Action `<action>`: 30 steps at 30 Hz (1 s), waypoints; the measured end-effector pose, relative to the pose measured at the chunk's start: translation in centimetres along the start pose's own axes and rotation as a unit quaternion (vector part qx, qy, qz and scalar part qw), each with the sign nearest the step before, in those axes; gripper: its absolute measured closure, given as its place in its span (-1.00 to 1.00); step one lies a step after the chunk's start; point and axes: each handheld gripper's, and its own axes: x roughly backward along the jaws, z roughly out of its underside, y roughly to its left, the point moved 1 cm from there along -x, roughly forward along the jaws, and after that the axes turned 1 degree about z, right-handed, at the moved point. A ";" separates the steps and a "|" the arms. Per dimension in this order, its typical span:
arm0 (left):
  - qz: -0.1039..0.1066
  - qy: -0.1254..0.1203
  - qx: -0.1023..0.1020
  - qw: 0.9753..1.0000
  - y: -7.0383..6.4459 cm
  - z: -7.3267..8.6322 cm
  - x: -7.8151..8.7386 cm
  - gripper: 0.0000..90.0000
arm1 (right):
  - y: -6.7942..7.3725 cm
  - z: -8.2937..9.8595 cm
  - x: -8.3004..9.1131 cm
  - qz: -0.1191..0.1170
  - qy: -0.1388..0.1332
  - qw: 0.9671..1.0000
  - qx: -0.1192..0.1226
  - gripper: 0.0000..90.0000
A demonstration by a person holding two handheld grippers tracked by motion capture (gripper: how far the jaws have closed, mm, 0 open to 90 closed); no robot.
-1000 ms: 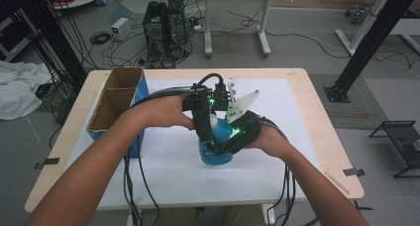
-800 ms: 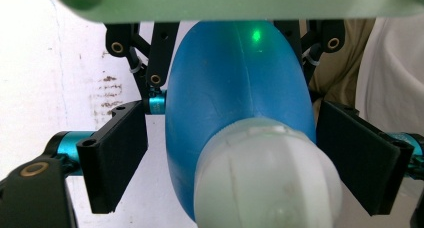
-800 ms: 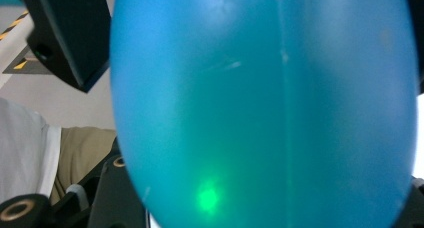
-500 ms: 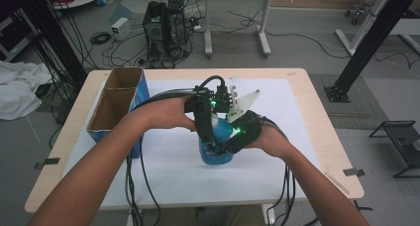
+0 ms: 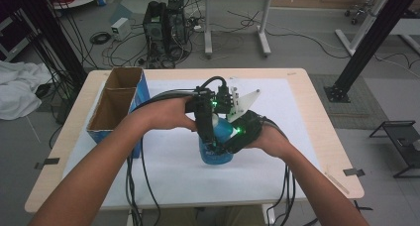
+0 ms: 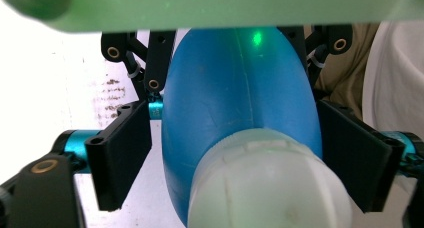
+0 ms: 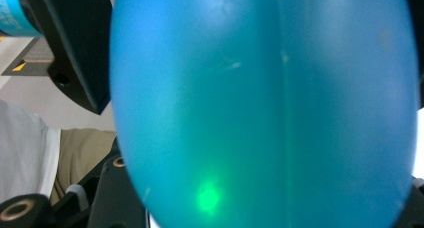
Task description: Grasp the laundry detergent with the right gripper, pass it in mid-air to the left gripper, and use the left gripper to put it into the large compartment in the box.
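The left gripper [image 5: 207, 137] comes down from above over the white round cap [image 6: 270, 180] of the blue plastic bottle [image 5: 216, 145]. In the left gripper view the cap sits close to the camera, low in the picture, and I cannot tell if this gripper's own jaws pinch it, because they lie out of the picture. The two black pads [image 6: 120, 155] seen farther off in that view belong to the right gripper [image 5: 224, 147], and they press on both sides of the bottle's fat blue body. So the right gripper is closed on the bottle and holds it steady. I think it holds the body so the bottle cannot spin or tip while the other gripper works on the cap, maybe to twist it. The bottle stands upright near the middle of the white sheet [image 5: 163, 171] that covers the light wooden table [image 5: 327, 132], between the two hands. A blue cardboard box with two open parts [image 5: 119, 107] sits well apart at the left side of the table. Much is hard to see. From the high view the hands and grippers cover most of the bottle, so only its lower blue part shows. In the right gripper view the bottle is so close that it is a big blue blur with a green light spot on it. A pale green blurry band cuts off the top of the left gripper view.
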 end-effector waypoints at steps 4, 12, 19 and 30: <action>-0.009 -0.003 0.004 1.000 -0.1 0.1 0.1 -0.55 | 0.0 0.0 0.0 0.000 0.000 1.000 -0.001 -0.02; -0.017 0.001 0.002 1.000 0.0 0.1 0.2 -0.49 | 0.0 -0.1 0.0 0.002 -0.001 1.000 0.003 -0.02; -0.020 0.005 0.000 1.000 0.0 0.0 0.2 -0.38 | 0.0 0.0 0.1 0.001 -0.004 1.000 0.000 -0.02; -0.025 0.003 -0.001 1.000 -0.1 -0.1 0.2 -0.34 | 0.1 0.0 0.2 0.000 0.007 1.000 -0.009 -0.02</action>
